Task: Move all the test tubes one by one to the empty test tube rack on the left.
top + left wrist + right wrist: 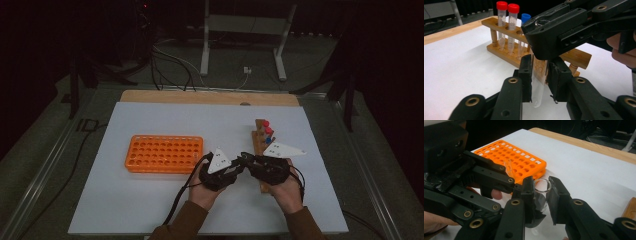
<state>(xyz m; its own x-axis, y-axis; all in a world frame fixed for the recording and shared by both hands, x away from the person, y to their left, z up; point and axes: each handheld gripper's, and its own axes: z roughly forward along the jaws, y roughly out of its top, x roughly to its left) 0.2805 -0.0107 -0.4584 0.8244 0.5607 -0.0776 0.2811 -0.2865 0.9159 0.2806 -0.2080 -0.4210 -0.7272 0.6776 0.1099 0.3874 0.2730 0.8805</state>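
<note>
Hands meet low in the middle of the high view above a white table (150, 210). At centre left lies an orange tube rack (164, 153). Just right of it the left gripper (235, 167) has its jaws closed on a clear uncapped test tube (539, 82), pads pressing its sides, as the left gripper view shows. Right gripper (243, 161) touches nose to nose, its jaws clamped around the same tube's open rim. Farther right stands a wooden rack (261, 145) holding red-capped and blue-capped tubes (513, 25).

Clear glossy plastic tube (539, 82), wooden rack (506, 51), matt black gripper (539, 75)
</note>
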